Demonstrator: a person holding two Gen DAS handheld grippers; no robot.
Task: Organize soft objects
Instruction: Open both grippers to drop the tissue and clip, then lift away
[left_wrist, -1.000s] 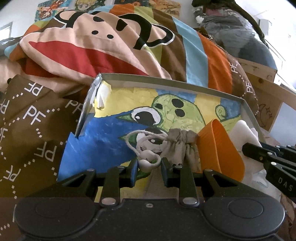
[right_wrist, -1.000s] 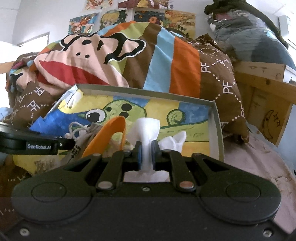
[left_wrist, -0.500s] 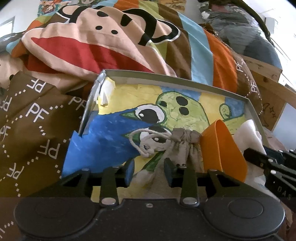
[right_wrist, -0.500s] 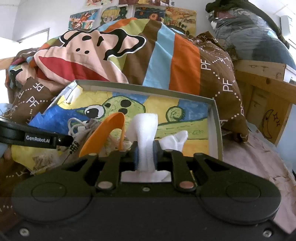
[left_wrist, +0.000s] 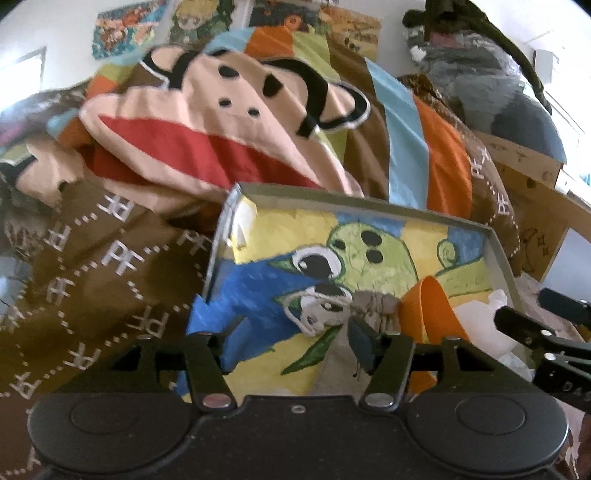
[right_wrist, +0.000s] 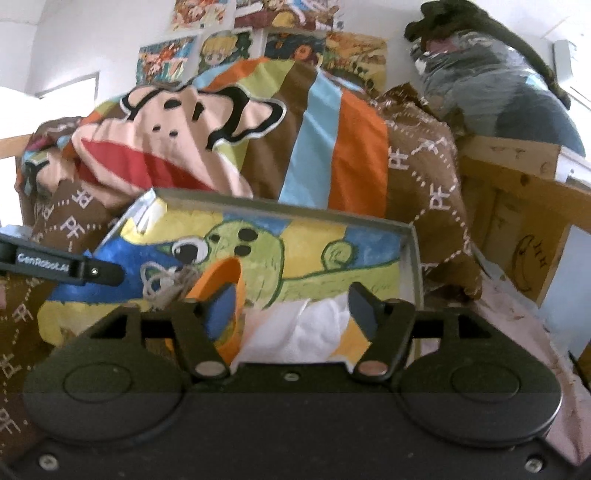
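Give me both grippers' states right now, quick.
Left gripper: jaws opening, holding nothing; drawstring pouch lies beyond.
Right gripper: jaws opening, white cloth between them, unpinched.

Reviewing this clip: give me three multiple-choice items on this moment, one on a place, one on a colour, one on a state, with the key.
1. Where does the drawstring pouch lie?
A. in the painted box
B. on the monkey blanket
C. on the wooden frame

2. What colour is the curved piece beside the pouch?
A. blue
B. orange
C. grey

3. How does the right gripper stand around the white tissue?
A. clamped
B. opening, pads clear
C. out of view

Key: A, the box's walls surround it; B, plainly orange; B, gaps show beside both pads.
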